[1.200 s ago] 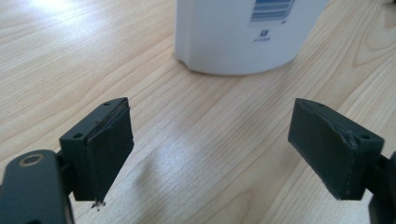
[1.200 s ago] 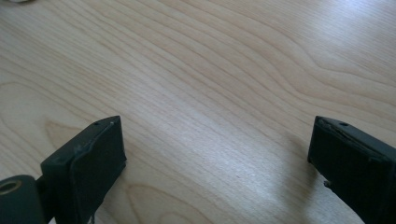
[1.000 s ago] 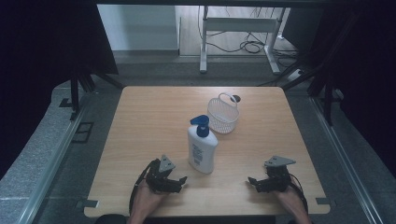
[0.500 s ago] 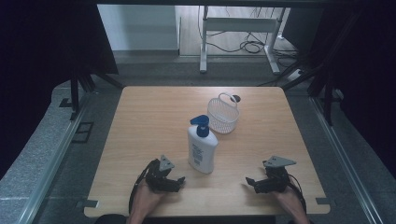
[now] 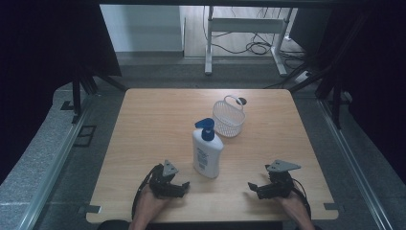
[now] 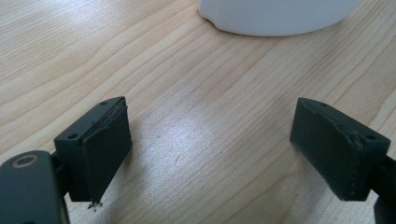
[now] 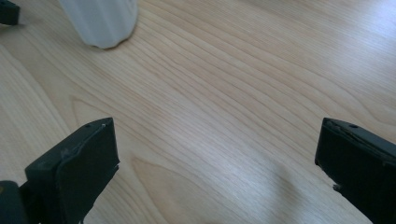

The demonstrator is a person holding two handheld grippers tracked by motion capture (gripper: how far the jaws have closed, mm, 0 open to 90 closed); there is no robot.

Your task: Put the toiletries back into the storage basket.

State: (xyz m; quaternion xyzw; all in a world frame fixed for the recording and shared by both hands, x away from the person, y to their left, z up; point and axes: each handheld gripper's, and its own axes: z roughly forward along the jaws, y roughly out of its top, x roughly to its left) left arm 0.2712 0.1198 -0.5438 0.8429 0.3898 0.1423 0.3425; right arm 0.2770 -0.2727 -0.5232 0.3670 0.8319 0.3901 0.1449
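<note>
A white lotion bottle (image 5: 207, 154) with a blue pump stands upright on the tabletop (image 5: 153, 124). Left tool (image 5: 180, 186) lies near its base, right tool (image 5: 252, 187) farther off; both jaws spread, empty.

The place looked like a lab or recording workspace rather than a home. A plain wooden table (image 5: 158, 124) stood on grey carpeted flooring (image 5: 43, 158), hemmed in by dark curtains (image 5: 48, 43) and black stand legs (image 5: 79, 93). Behind it, loose cables (image 5: 249, 47) lay on the floor by a white metal desk frame (image 5: 244, 26).
</note>
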